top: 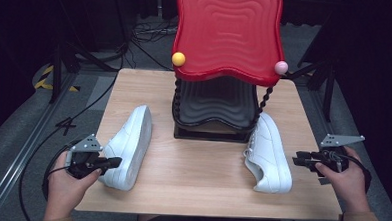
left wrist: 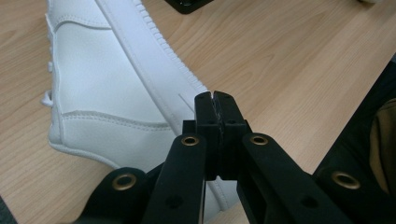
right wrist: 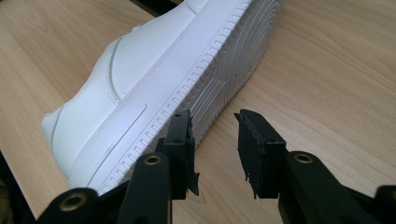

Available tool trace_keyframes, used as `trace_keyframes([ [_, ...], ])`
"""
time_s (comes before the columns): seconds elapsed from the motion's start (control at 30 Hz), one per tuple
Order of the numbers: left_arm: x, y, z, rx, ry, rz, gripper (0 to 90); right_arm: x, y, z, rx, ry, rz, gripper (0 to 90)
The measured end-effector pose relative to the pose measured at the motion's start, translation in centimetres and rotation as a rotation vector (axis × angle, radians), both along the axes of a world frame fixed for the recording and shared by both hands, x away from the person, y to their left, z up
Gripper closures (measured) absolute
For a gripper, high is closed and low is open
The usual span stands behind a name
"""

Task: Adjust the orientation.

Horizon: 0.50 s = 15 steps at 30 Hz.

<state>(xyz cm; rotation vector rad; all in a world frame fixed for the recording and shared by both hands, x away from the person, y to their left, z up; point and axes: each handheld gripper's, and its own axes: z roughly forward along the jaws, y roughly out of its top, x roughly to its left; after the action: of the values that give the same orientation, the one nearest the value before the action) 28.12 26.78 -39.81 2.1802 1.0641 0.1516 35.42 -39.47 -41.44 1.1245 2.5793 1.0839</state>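
A wooden table (top: 201, 176) carries a red two-tier rack (top: 227, 37) at the back, with a white sneaker on either side lying on its side. The left sneaker (top: 130, 145) lies just beside my left gripper (top: 112, 162), jaws pressed together on nothing. My right gripper (top: 302, 160) sits near the right sneaker (top: 268, 152), jaws apart. I can read no brand or writing.

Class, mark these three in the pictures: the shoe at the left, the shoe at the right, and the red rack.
Left shoe (top: 130, 145), high view, on its white side panel.
Right shoe (top: 270, 149), high view, on its upper.
Red rack (top: 227, 32), high view, on its rippled top shelf.
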Motion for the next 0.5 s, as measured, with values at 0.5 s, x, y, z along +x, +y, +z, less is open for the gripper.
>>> trace_keyframes([
  [0.5, 0.7, -0.5, -1.5, -0.005, 0.018, -0.139, 90.0, -0.3, 0.0, 0.0, -0.008, -0.005, 0.001, 65.8],
])
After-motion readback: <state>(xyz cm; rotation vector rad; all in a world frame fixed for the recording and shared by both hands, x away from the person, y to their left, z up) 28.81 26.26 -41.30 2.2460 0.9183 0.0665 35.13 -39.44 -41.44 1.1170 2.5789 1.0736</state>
